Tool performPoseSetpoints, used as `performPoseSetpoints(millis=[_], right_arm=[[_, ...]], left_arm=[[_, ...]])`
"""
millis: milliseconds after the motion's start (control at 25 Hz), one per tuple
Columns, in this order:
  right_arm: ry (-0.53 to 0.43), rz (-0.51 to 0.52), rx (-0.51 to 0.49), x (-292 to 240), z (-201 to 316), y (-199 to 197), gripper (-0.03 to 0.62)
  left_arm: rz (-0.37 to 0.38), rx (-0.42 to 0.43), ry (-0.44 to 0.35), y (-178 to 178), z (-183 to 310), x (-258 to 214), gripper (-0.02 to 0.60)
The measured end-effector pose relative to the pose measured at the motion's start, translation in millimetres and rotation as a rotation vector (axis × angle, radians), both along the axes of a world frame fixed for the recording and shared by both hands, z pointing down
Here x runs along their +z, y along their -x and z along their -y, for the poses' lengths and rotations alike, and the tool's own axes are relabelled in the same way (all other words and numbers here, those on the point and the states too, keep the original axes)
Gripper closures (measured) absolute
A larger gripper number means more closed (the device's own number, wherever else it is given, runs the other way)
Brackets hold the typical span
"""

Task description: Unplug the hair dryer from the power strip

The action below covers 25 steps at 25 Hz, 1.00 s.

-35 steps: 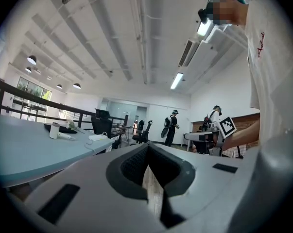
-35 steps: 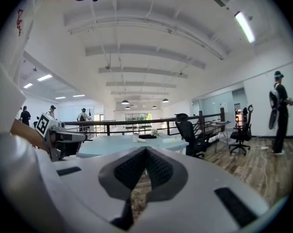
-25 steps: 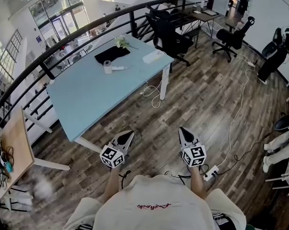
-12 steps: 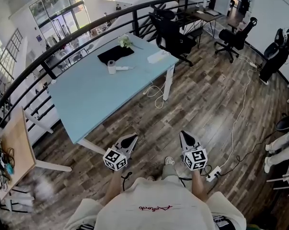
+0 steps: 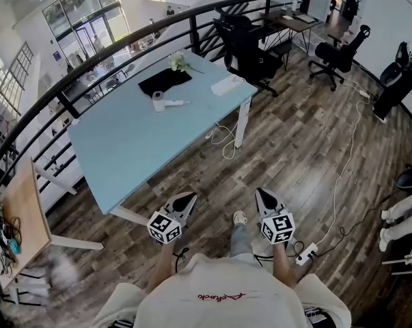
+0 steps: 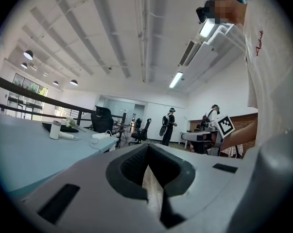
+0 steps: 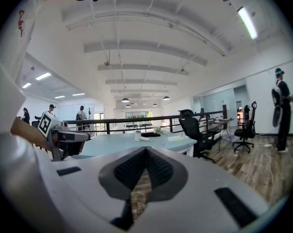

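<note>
Wood-plank floor underfoot. Left gripper and right gripper carried low at waist, jaws pressed together, nothing held; judged approach posture, table not yet reached. Pale blue table beyond, well apart from both. Hair dryer laid flat near far edge, beside black mat. White power strip set at far right corner, cable draped off edge toward floor. Plug junction too small to be made out.

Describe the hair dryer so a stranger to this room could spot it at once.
Find the large light-blue table. Toward its far end, just this side of the black mat, sits the hair dryer. It is the only white thing there with a stubby barrel and a thin handle; the white power strip is a flat block.
</note>
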State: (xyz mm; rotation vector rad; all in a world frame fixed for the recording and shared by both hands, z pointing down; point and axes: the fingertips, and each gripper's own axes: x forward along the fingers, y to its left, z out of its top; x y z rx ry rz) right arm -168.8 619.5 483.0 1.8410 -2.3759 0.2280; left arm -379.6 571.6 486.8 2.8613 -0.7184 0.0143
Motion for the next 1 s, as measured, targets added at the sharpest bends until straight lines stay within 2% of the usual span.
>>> performPoseSetpoints(millis=[400,1000], right_arm=[[-0.004,-0.004,-0.019,-1.0,90.2,-44.1,0.577],[-0.026,0.014,-0.039,-15.5,224.1,-146.3,0.577]], left_arm=[[0.007,-0.035,-0.004,-40.5,87.6,-3.0,0.574],[0.033,-0.091,-0.047,-140.9,220.9,-30.9,0.574]])
